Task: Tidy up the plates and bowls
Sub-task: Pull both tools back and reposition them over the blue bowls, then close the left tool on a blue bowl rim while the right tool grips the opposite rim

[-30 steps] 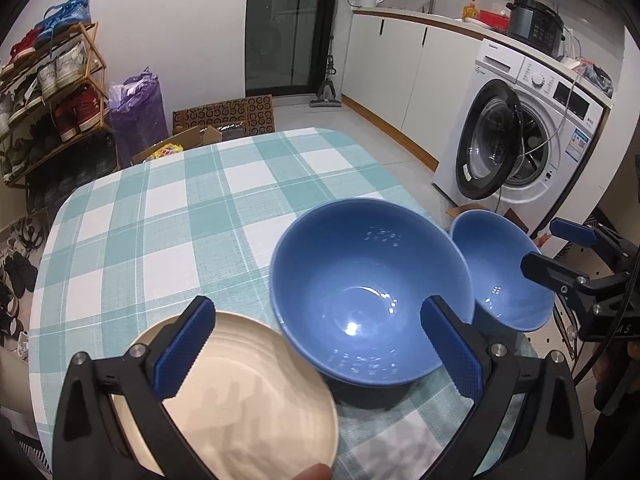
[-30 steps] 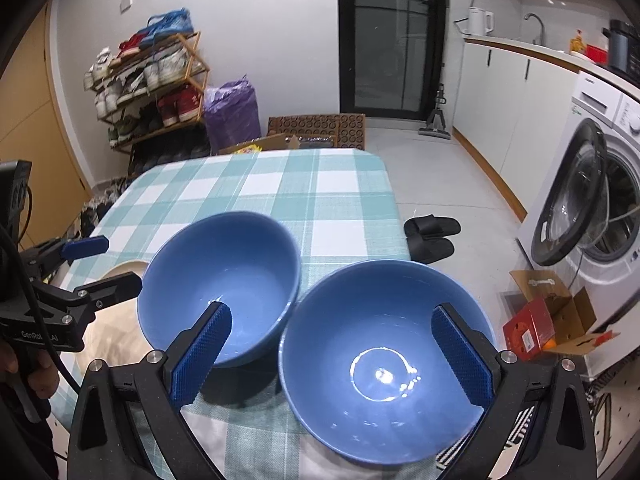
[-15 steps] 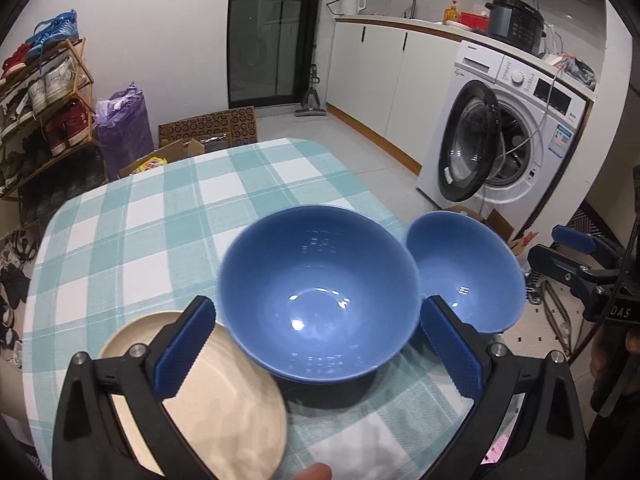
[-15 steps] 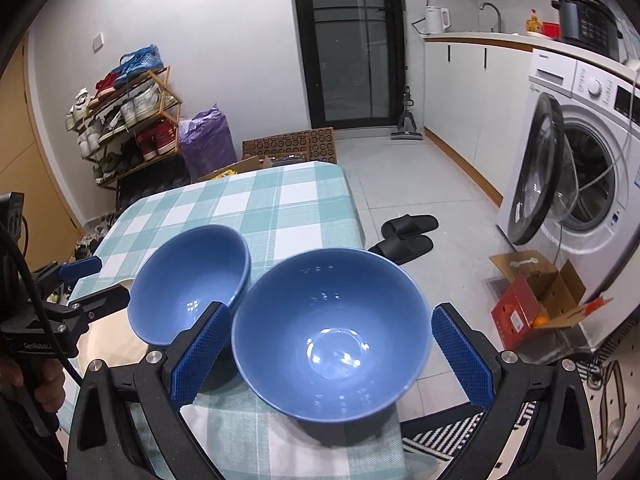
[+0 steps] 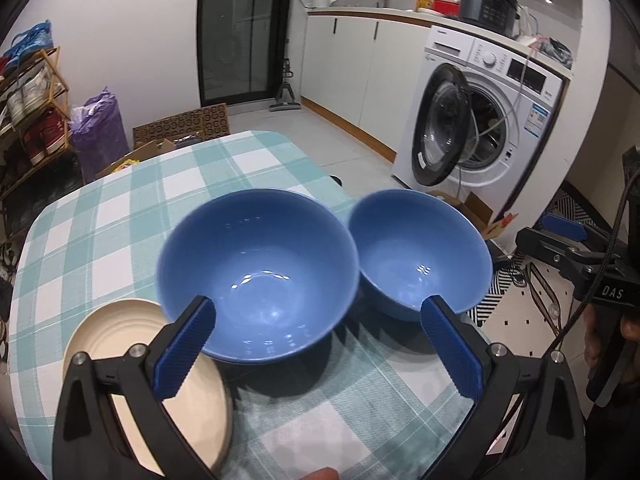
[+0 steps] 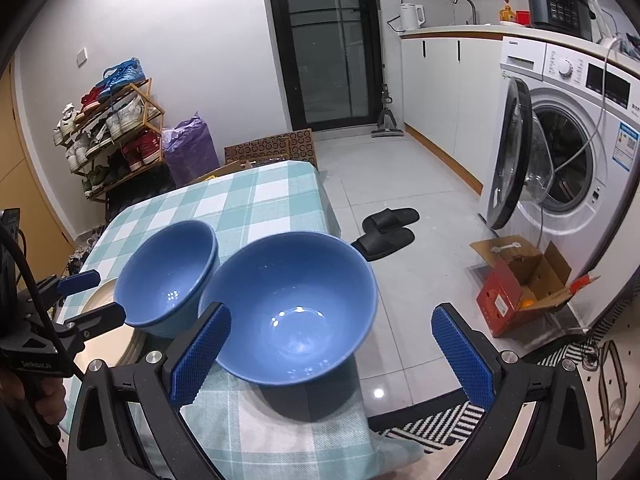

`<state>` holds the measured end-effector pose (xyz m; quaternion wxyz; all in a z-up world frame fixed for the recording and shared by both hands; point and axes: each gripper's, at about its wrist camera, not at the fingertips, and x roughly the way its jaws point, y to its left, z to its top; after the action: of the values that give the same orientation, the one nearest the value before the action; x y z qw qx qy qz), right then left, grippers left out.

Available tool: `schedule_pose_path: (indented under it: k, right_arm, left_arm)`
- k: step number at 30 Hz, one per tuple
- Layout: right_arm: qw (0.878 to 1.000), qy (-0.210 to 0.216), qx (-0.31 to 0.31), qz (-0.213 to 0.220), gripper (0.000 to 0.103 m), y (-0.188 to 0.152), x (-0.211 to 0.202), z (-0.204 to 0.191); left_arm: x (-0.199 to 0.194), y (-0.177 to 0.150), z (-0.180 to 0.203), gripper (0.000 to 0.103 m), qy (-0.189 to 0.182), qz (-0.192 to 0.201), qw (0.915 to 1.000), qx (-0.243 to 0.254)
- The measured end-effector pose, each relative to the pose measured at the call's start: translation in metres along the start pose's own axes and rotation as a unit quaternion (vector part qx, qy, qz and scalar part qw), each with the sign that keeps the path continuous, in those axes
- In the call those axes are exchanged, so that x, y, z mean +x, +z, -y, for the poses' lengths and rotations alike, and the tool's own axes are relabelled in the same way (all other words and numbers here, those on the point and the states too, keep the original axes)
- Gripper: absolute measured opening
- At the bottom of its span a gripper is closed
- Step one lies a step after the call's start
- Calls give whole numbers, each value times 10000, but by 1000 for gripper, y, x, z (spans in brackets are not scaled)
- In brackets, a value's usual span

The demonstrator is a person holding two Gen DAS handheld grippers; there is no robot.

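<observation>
Blue glaze: two bowls sat side by side on the near end of the table, rims almost touching.
Left bowl: stood upright on the check cloth, its near-left edge overlapping the cream plate; seen from the right wrist it was the farther-left one.
Right bowl: upright at the table's near-right corner, close to the edge; from the right wrist it filled the middle.
Cream plate: lay flat at the near-left, partly tucked under the left bowl and partly hidden by the left gripper's frame.
Table: covered by a teal-and-white check cloth, bare across its far half.
Left gripper: jaws spread wide, holding nothing, poised just short of the left bowl with blue pads either side of its near rim.
Right gripper: jaws also wide apart and empty, its left pad level with the right bowl's near-left rim, its right pad out over the floor.
Hands: a person's hand gripped the right tool's handle.
Washing machine: stood far right, door swung open.
Shoe rack: far left against the wall.
Slippers: a black pair on the floor right of the table.
</observation>
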<state>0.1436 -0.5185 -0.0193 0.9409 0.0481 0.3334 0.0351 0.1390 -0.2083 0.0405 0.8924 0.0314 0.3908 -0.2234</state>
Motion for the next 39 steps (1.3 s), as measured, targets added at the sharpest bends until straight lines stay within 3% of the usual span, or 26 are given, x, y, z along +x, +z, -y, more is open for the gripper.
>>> schedule_pose_path:
  k: [12,20,25,39]
  right_arm:
    - [9997,-110,223,-39,102,-18,-8,22]
    - [9993,-124,323,-104,102,-25,-6,31]
    - [9992,-129,360,-143,102,-25,-3,32]
    - [9988,-100,352,-310,102,-25,16,32]
  left_arm:
    - [7,-3,26,100,-386,-100,9990,223]
    - [12,-6,40,79,-738,-257,9964,342]
    - [18,-8,45,58,-944,-453,9938,374]
    - [34,-7,46,58,-1008,-642,9927,161]
